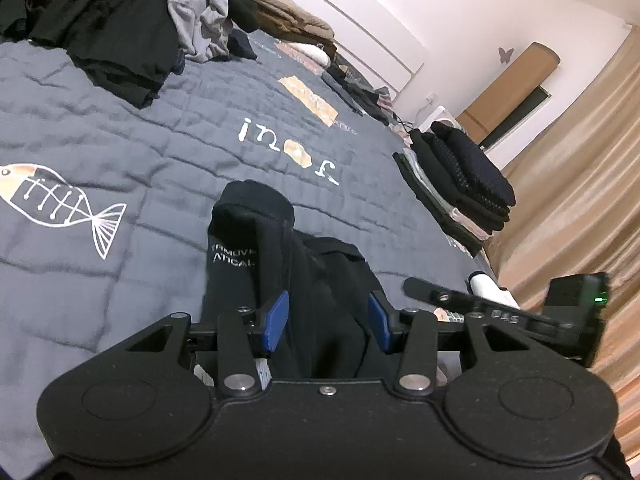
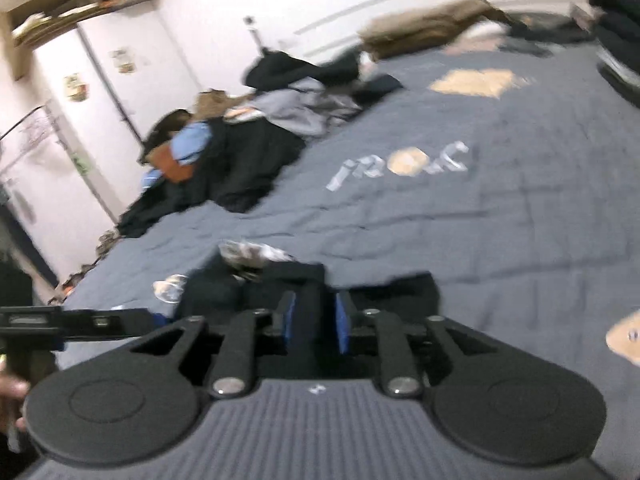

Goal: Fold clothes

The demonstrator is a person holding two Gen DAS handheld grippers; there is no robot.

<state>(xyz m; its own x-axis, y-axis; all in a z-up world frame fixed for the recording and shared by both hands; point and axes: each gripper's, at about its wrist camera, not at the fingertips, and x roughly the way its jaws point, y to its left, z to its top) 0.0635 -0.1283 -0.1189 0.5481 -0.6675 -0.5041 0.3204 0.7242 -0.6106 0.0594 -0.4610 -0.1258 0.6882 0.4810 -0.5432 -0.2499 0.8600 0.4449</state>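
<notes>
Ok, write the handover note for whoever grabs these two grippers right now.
Left gripper: jaws apart, straddling the black garment with white lettering on the grey quilt; pads not pressing it.
Right gripper: jaws narrowly apart with black cloth between; that view is blurred, so grip unclear.
Done: a folded dark stack sits at the quilt's edge.
Left: finish this garment, then work through the unfolded heap at the far side.

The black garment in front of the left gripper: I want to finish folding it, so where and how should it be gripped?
Probably grip the raised fold of the black garment beside its white lettering, coming from the near side, low over the quilt. That ridge stands off the bed, so the open left gripper could close across it.
</notes>
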